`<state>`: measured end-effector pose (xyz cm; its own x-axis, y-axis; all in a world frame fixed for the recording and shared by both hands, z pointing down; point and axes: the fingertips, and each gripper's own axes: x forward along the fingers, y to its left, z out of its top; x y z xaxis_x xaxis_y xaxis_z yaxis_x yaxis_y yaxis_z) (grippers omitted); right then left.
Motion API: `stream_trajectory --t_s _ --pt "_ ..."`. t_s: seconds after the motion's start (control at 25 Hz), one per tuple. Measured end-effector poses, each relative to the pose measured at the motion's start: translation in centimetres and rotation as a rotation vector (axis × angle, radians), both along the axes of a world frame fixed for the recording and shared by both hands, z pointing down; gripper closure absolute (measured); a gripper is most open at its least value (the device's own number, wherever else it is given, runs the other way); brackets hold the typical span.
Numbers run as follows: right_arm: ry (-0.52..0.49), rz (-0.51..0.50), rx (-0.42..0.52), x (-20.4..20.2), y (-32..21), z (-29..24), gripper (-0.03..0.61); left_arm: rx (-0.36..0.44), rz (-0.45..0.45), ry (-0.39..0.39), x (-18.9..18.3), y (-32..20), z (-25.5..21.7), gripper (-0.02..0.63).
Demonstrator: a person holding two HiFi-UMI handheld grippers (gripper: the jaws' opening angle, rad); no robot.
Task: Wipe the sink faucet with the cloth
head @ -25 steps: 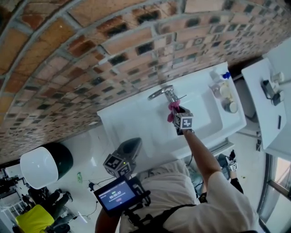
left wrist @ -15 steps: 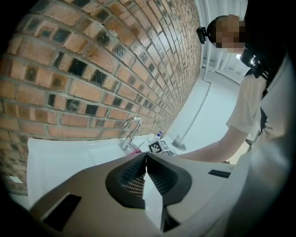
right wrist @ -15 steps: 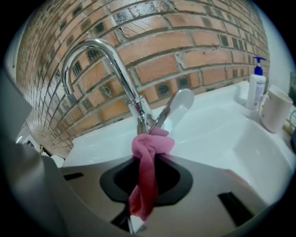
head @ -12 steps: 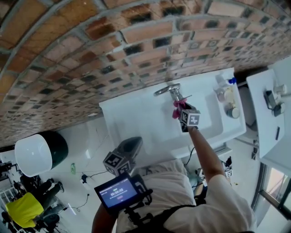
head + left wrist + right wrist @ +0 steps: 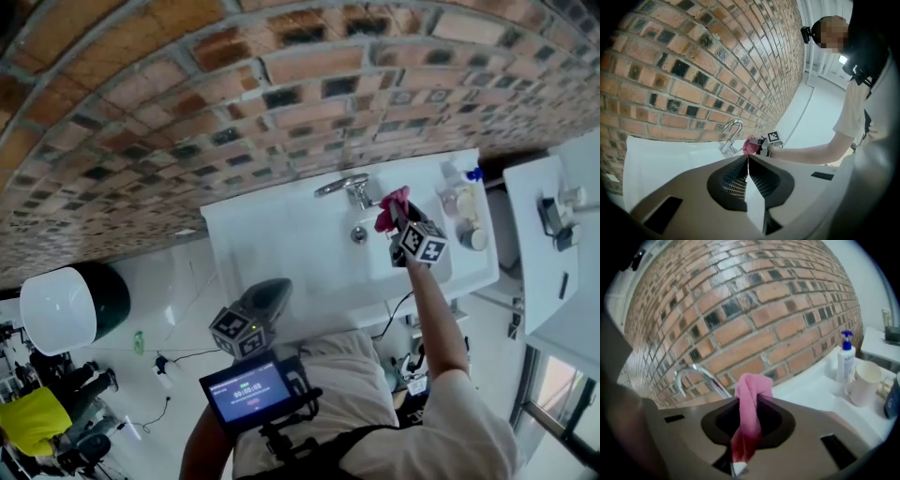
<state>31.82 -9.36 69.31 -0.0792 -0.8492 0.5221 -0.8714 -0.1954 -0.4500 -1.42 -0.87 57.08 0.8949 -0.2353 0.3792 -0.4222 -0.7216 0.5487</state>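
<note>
Left gripper (image 5: 265,300): I hold it low by my body, well apart from the sink (image 5: 272,234); its jaws are pressed together on nothing.
Faucet (image 5: 339,187): a curved chrome spout at the sink's far rim. I judge it rigid, fixed and slick, so the cloth must wrap it, not skim it.
Cloth (image 5: 751,386): pink, soft, limp and light. It bunches up out of the jaws just right of the faucet and looks clear of it.
Right gripper (image 5: 749,404): clamped on the cloth's middle. The free loop above the jaws is the part I would wipe with.
In the way: the brick wall (image 5: 234,94) sits close behind the spout, so there is little room there.
Far right: a blue-pump soap bottle (image 5: 845,361) and a white mug (image 5: 862,383) stand on the ledge. Both are probably easy to tip if I swing wide.
</note>
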Motion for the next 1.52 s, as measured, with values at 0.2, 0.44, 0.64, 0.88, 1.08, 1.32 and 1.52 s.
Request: stream_trajectory --t_s 0.2,0.44,0.64,0.88,1.08,1.32,1.52 --pt "0.257 -0.109 0.048 0.2 -1.0 -6.3 0.502 0.0 -0.003 0.012 0.4 0.3 -0.4 0.614" --pt "0.619 -0.412 -0.019 -7.1 -0.4 -5.6 0.502 0.0 -0.028 0.009 0.2 -0.1 -0.2 0.614" --pt "0.791 -0.618 -0.046 -13.1 -0.1 -3.3 0.502 0.001 -0.053 0.002 0.1 -0.8 -0.3 0.614" --pt "0.685 -0.688 0.035 -17.3 0.8 -5.3 0.5 0.011 -0.036 0.002 1.3 -1.4 -0.6 0.614" --pt "0.616 -0.759 0.061 -19.8 3.7 -6.0 0.5 -0.007 -0.026 0.009 1.6 -0.9 -0.2 0.614" --pt "0.654 -0.773 -0.007 -19.0 5.3 -4.2 0.5 -0.017 -0.001 0.013 2.2 -0.2 0.0 0.614" --pt "0.662 -0.784 -0.093 -19.8 5.2 -0.8 0.5 -0.007 0.022 0.032 1.3 -0.7 -0.7 0.614"
